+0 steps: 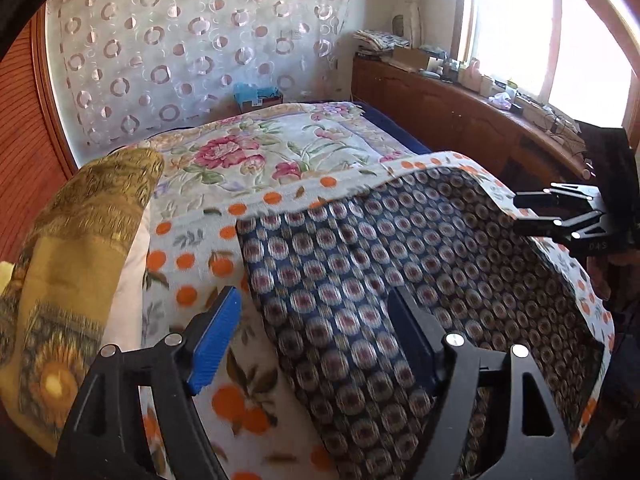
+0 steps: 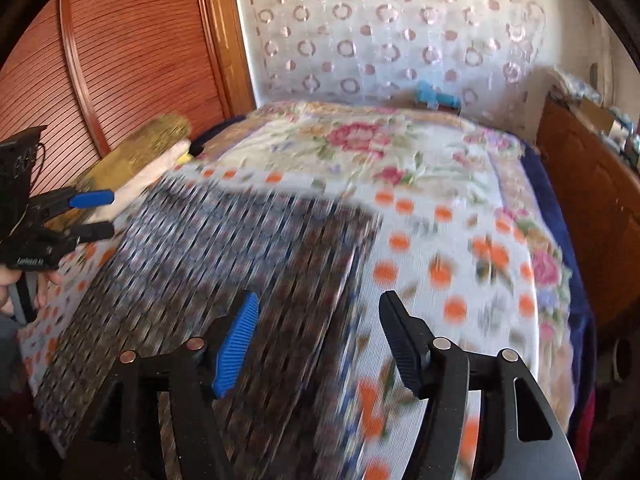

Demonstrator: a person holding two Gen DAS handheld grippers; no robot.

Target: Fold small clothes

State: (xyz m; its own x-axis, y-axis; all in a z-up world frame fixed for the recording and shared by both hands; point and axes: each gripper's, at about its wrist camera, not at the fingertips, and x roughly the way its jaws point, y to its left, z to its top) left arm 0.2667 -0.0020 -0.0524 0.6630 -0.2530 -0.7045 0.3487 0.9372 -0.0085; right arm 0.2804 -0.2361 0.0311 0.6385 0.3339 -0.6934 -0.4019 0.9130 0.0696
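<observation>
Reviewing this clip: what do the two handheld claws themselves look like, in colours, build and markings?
Both match: black frames with cut-out openings and round silver pivot pins. On the left claw and the right claw, one finger carries a ribbed bright blue pad, the other a dark ribbed pad. Pale lettering on the bodies is unreadable. Bare fingers grip a handle.

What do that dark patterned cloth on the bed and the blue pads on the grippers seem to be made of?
The dark cloth looks like thin woven fabric, matte, printed with rows of small medallions; it lies flat with a crisp edge. The blue pads look like ribbed rubber or soft plastic, judging by their fine grooves, though I can't be sure which. Both the left gripper and right gripper are open.
</observation>
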